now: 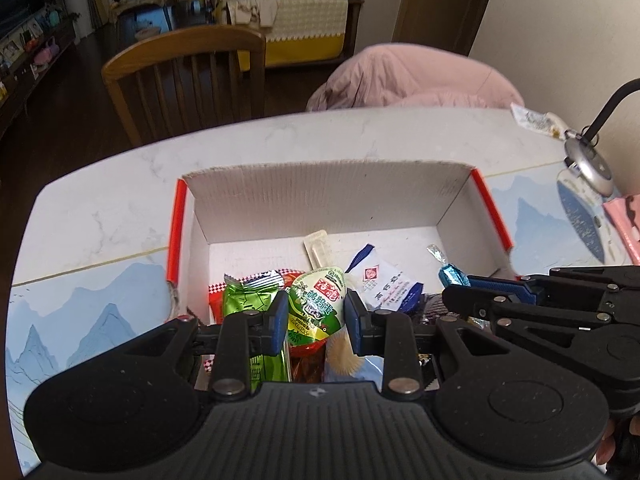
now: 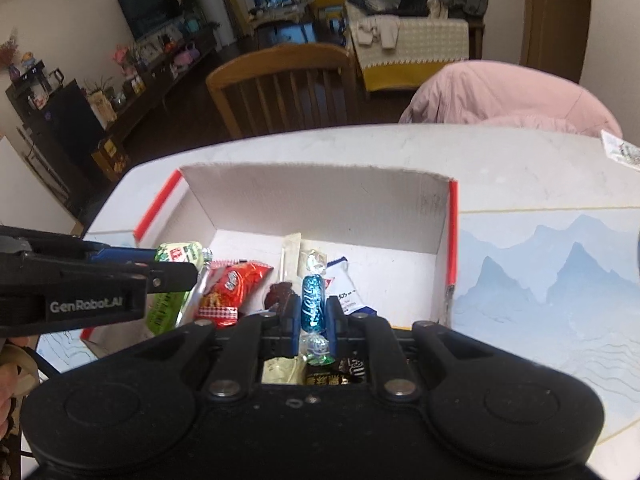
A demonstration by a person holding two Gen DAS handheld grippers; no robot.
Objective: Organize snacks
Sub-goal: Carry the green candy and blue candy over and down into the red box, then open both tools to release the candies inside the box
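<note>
A white cardboard box point(image 1: 320, 188) with red edges stands on the table and holds several snacks. My left gripper point(image 1: 316, 322) is shut on a green and white egg-shaped snack packet point(image 1: 318, 304) over the box's near left part. My right gripper point(image 2: 313, 316) is shut on a blue foil candy point(image 2: 313, 306) with clear twisted ends, over the box's near middle. A green packet point(image 1: 248, 300), a red packet point(image 2: 232, 284) and a white and blue sachet point(image 1: 384, 280) lie in the box. The right gripper also shows in the left wrist view point(image 1: 472, 292).
The box point(image 2: 320, 196) sits on a marble table with a blue mountain-print mat point(image 2: 540, 280). A wooden chair point(image 1: 188, 80) and a pink jacket point(image 1: 416, 80) are behind the far edge. A silver desk lamp point(image 1: 588, 160) and a small wrapper point(image 1: 536, 118) are at the right.
</note>
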